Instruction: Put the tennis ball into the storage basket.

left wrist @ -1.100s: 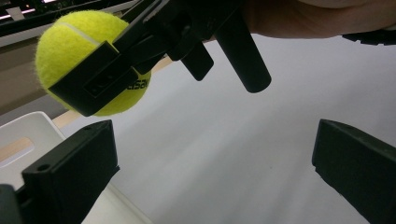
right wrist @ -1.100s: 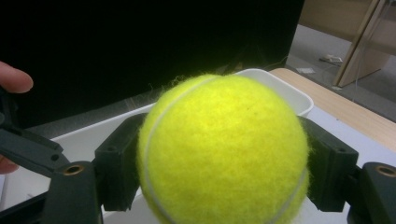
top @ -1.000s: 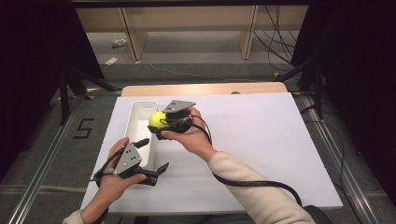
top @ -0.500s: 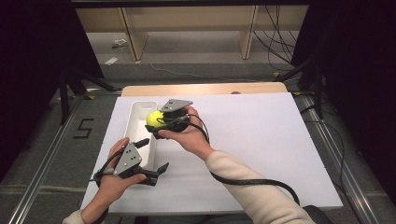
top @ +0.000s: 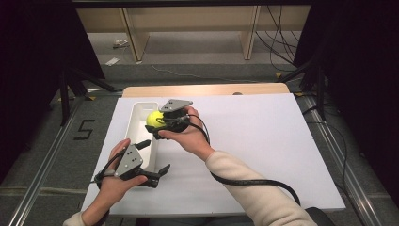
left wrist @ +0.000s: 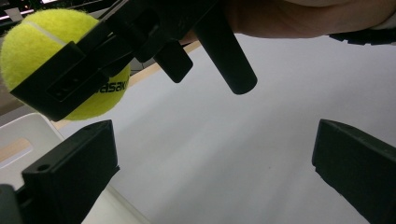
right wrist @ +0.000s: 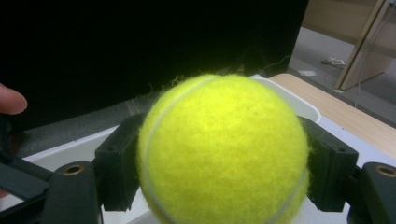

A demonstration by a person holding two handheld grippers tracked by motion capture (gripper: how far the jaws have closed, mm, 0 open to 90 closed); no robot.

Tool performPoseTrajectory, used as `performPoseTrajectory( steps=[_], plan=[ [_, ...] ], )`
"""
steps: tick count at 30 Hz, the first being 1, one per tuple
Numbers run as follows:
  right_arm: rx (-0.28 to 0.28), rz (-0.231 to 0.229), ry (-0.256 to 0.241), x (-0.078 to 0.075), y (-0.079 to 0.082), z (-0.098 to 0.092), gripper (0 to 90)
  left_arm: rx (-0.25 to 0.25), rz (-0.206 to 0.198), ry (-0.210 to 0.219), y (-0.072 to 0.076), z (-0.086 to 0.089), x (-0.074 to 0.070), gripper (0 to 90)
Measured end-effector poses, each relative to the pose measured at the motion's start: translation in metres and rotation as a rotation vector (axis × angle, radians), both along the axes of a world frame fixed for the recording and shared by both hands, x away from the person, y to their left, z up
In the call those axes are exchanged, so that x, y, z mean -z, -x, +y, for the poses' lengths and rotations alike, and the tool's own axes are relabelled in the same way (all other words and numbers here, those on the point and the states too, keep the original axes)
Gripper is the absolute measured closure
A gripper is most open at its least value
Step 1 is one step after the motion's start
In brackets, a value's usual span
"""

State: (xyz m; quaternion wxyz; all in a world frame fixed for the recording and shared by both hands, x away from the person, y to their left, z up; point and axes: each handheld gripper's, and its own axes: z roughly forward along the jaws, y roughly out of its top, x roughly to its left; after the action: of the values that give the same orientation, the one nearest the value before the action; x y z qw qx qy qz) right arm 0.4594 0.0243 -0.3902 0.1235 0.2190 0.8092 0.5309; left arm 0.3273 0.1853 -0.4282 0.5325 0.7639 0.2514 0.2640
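At the lower left of the high view, the left gripper [top: 153, 157] rests at the near end of the white tray [top: 136, 115], its jaws spread wide with nothing between them. Just above it, near the frame's centre, the right gripper [top: 153, 123] pinches the tennis ball [top: 154, 118] between its two jaws, holding the ball over the tray's middle.

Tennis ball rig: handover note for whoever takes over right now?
Right tongs: shut on the tennis ball, held above the white tray.
Left tongs: open, holding nothing, at the tray's near end.
Done: ball gripped and brought over the tray.
Left: probably lower it into the tray and release.
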Motion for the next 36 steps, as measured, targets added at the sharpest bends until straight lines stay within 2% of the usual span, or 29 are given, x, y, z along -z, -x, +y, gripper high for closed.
performPoseTrajectory(
  steps=[36],
  plan=[
    [-0.023,-0.003,0.011,-0.004,-0.003,0.015,26.7,0.002,0.001,0.0,0.0,0.0,0.0,0.0]
  ],
)
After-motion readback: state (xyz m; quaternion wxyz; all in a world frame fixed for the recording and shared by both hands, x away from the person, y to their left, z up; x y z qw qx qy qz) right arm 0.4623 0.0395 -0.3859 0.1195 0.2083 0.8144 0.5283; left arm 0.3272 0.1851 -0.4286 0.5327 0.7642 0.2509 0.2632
